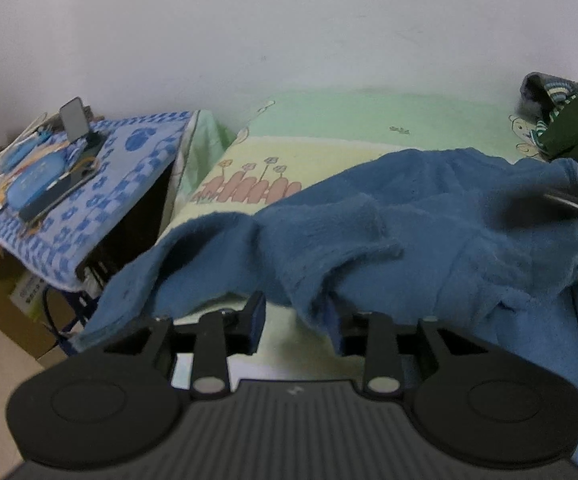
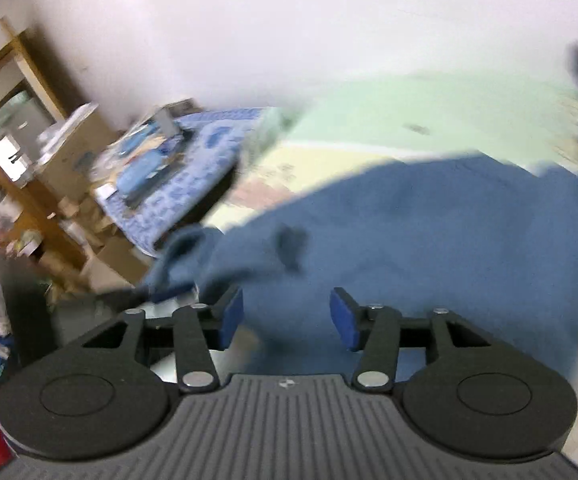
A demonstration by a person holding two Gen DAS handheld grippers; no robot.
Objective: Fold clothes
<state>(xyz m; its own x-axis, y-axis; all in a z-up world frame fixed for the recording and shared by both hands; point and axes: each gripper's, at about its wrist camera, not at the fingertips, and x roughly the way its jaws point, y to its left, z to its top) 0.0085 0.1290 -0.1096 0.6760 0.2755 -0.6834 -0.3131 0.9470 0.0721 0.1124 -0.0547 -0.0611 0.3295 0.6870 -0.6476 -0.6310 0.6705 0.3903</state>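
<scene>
Blurring smears almost the whole right wrist view: the shelves at the left edge, the items on the side table (image 2: 193,168) and the dark green shape at the far right edge are only streaks of colour, and what they are cannot be read there. A small dark smudge on the blue garment (image 2: 409,240) in that view is too soft to identify. In the left wrist view the picture is sharper, yet a dark, blurred object at the right edge, lying over the cloth near a dark green garment (image 1: 573,140), cannot be made out. That green piece and a striped one (image 1: 553,92) beside it are cut off by the frame. The near hem of the blue garment (image 1: 409,216) drops behind the gripper body, so where it ends is hidden.

The blue fleece garment lies rumpled across the bed sheet (image 1: 329,120), a pale green and yellow sheet with a cartoon fence print, one corner hanging off the bed edge toward the side table (image 1: 89,184) with its blue patterned cloth.

The left gripper (image 1: 297,320) has its jaws partly apart; a fold of the blue fleece hangs down between them and covers the right pad, and the left pad stands clear of the cloth. The right gripper (image 2: 287,318) has its jaws well apart above the blue fleece, with nothing clamped between the blue pads (image 2: 231,316).
</scene>
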